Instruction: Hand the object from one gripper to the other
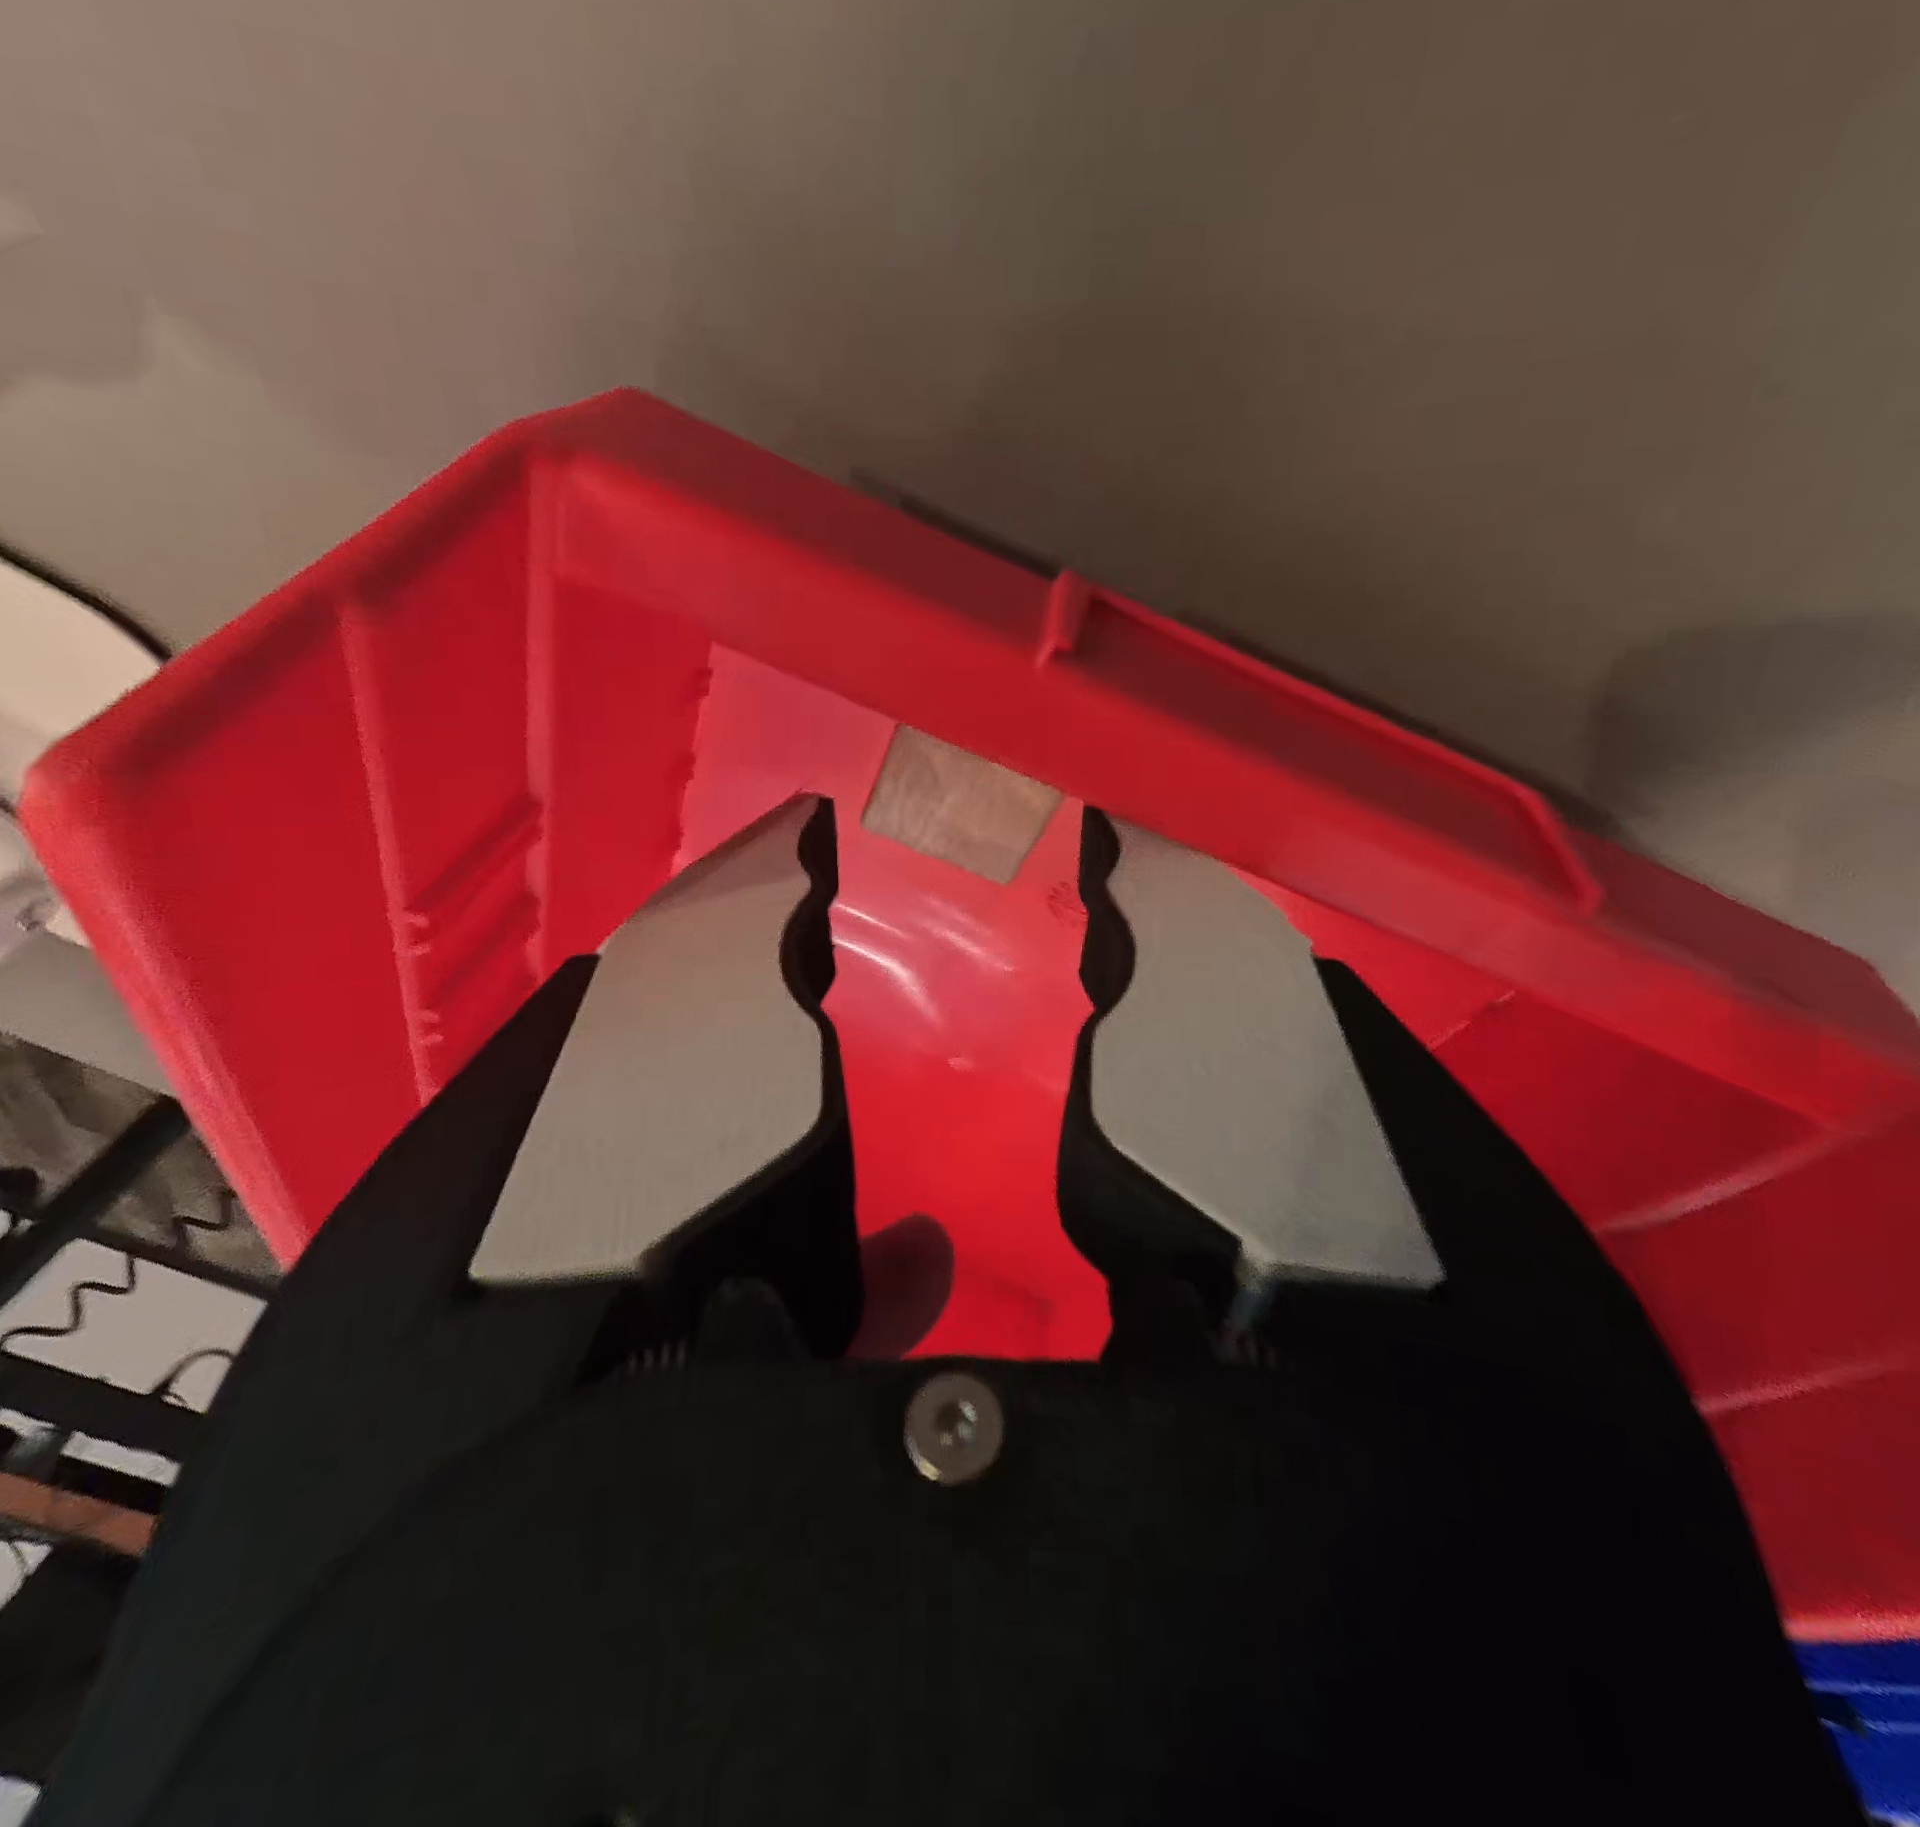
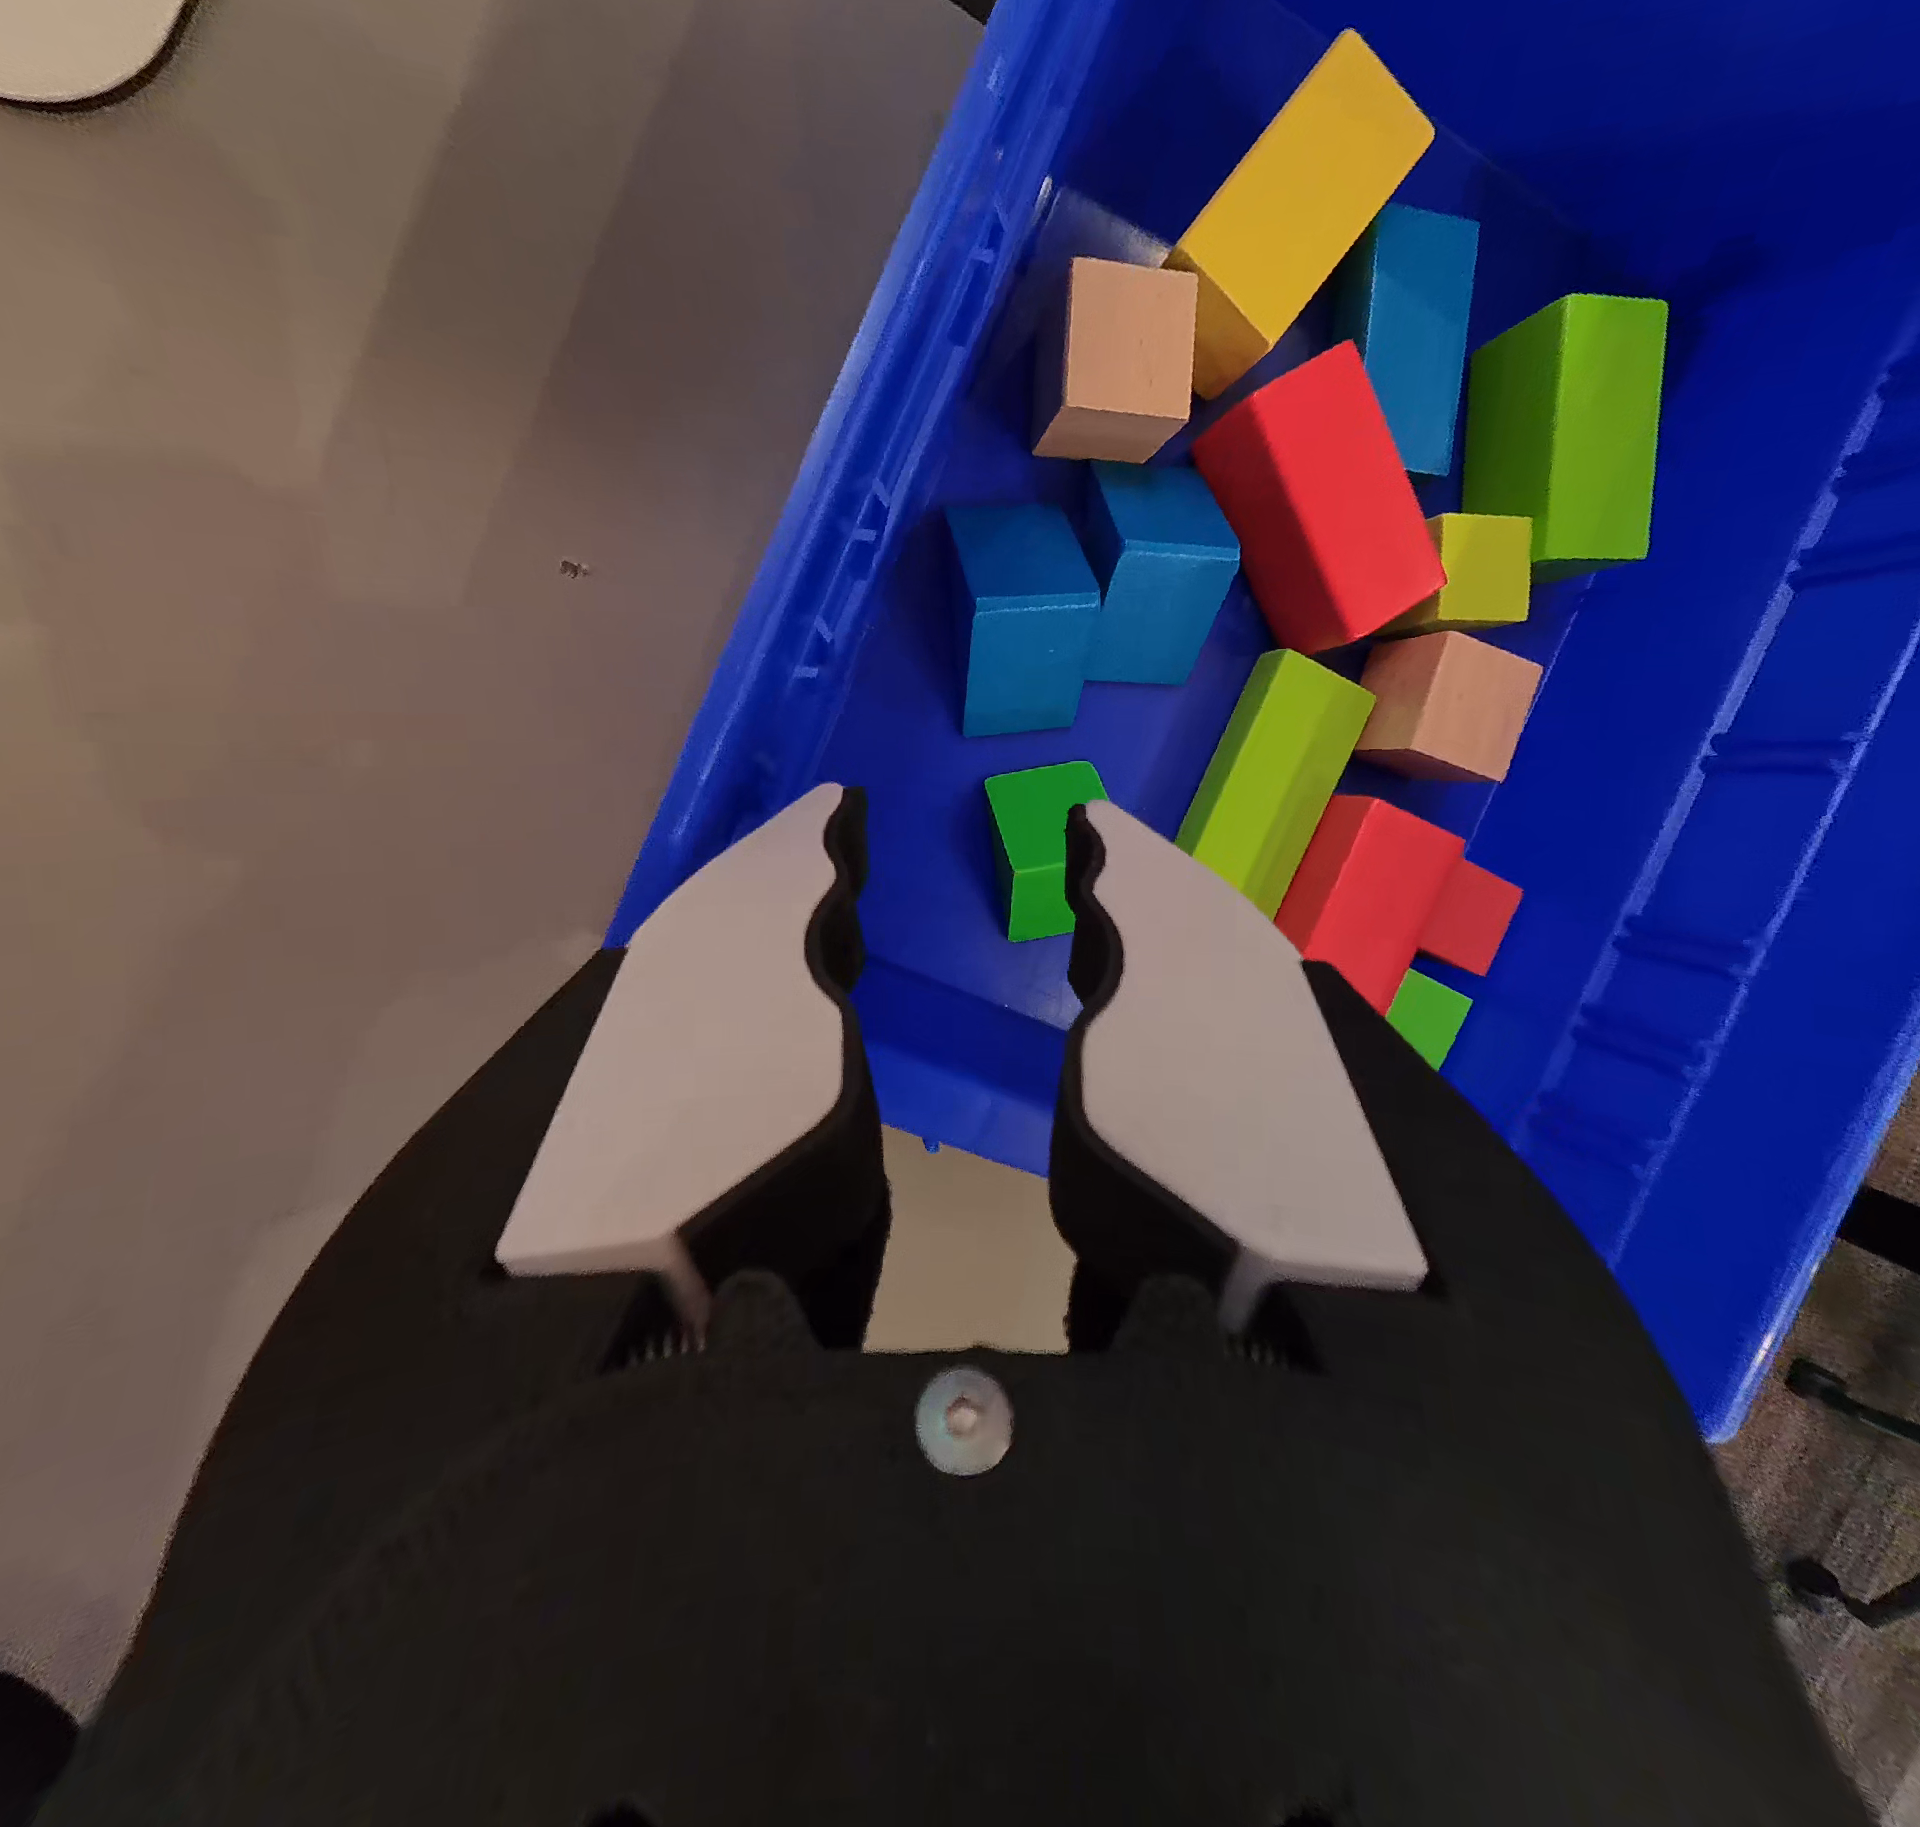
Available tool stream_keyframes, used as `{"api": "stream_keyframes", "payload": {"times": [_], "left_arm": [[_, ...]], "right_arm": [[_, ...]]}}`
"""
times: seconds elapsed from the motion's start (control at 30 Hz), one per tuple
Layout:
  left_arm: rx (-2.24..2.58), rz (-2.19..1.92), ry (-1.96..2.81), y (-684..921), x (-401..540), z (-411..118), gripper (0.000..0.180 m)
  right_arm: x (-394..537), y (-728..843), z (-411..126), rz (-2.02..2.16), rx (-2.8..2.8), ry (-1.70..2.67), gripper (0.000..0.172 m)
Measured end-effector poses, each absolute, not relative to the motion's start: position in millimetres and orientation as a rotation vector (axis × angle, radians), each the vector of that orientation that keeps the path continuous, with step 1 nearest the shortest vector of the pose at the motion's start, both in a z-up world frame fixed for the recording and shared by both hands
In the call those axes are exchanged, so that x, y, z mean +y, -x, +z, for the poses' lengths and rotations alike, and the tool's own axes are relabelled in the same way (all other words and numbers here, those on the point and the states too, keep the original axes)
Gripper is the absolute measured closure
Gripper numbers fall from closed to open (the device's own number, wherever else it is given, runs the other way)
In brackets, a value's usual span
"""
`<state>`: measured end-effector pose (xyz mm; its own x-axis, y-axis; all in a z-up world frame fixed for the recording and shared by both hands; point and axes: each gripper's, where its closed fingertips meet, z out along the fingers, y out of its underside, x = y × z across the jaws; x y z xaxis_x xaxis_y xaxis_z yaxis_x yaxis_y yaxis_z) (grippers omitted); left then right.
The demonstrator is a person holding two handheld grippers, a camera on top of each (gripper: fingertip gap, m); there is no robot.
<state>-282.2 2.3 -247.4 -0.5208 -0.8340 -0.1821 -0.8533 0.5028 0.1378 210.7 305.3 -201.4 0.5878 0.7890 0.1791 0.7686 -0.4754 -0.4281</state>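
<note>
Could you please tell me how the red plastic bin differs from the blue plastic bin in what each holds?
The red plastic bin holds a single plain wooden block against its far wall; the blue plastic bin holds many coloured wooden blocks, among them a yellow block. The red bin's floor is mostly bare; the blue bin's is crowded. Both are open-topped with ribbed walls, each under an open gripper.

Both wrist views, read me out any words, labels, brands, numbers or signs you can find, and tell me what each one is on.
No readable text in either view.
Red bin: a small moulded mark on its floor, too blurred to read.
Wooden block in the red bin: plain.
Blue bin and its coloured blocks: no writing visible.
</note>
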Motion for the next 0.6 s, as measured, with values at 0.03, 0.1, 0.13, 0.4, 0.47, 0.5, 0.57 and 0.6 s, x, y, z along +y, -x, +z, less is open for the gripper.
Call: {"api": "stream_keyframes", "payload": {"times": [0.03,0.1,0.13,0.4,0.47,0.5,0.57,0.6], "left_arm": [[2.659,0.323,1.449,281.0,2.2,-249.8,0.139],[2.687,0.333,1.420,281.3,0.7,-255.4,0.143],[2.679,0.334,1.421,279.9,1.2,-255.5,0.144],[2.157,0.312,1.841,281.7,24.1,-220.4,0.146],[1.909,0.276,1.940,283.5,35.2,-196.7,0.146],[1.763,0.203,1.994,279.4,38.2,-182.8,0.146],[1.516,0.074,2.024,264.9,43.5,-152.7,0.146],[1.420,0.027,2.028,256.5,45.3,-138.9,0.146]], "right_arm": [[305.6,-211.1,-203.1,0.054,-1.240,2.356,0.137],[306.8,-211.5,-205.9,0.047,-1.241,2.357,0.136],[307.3,-211.4,-206.8,0.048,-1.241,2.356,0.137],[302.3,-207.0,-171.8,0.055,-1.191,2.245,0.133],[295.0,-203.7,-145.6,0.001,-1.183,2.158,0.133],[288.1,-197.6,-129.3,-0.009,-1.186,2.100,0.133],[264.4,-173.7,-98.3,0.033,-1.230,1.980,0.133],[245.6,-151.7,-83.8,0.114,-1.274,1.900,0.133]]}}
